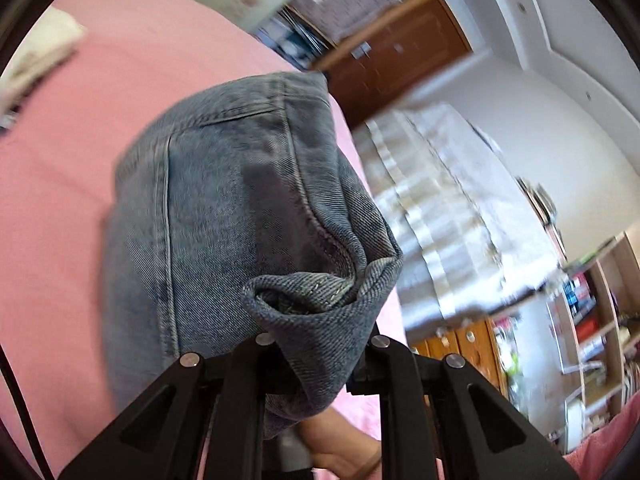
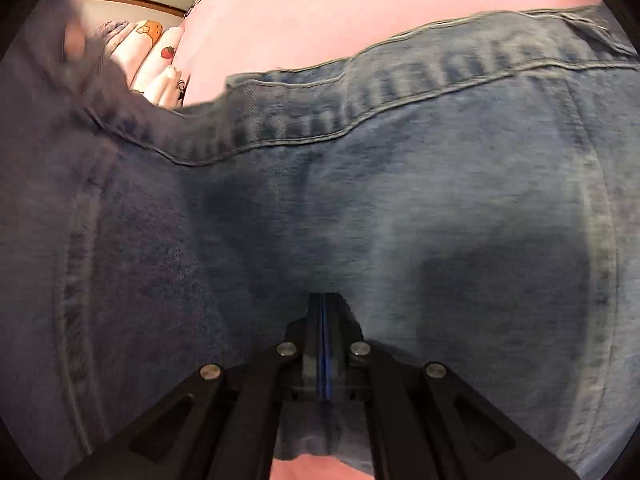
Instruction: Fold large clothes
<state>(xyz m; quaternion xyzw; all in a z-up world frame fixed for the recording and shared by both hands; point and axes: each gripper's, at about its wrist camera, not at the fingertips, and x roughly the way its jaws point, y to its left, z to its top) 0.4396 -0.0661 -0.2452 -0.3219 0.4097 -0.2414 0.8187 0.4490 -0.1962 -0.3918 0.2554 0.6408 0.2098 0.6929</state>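
Observation:
A pair of blue jeans (image 1: 240, 208) hangs lifted over the pink bed (image 1: 72, 184) in the left wrist view. One bunched, folded end of them is pinched in my left gripper (image 1: 316, 348), whose fingertips the denim hides. In the right wrist view the jeans (image 2: 400, 184) lie spread across the pink bed (image 2: 340, 12) and fill most of the picture, with a stitched seam running across them. My right gripper (image 2: 324, 300) is shut, its blue-edged pads pressed together just over the denim. I see no cloth between them.
A person's hand (image 1: 340, 448) shows below the left gripper. A white cloth (image 1: 44, 52) lies at the bed's far left. A patterned cloth with a strawberry print (image 2: 160, 60) lies beyond the jeans. Wooden shelves (image 1: 592, 320) and a curtained window (image 1: 440, 200) stand past the bed.

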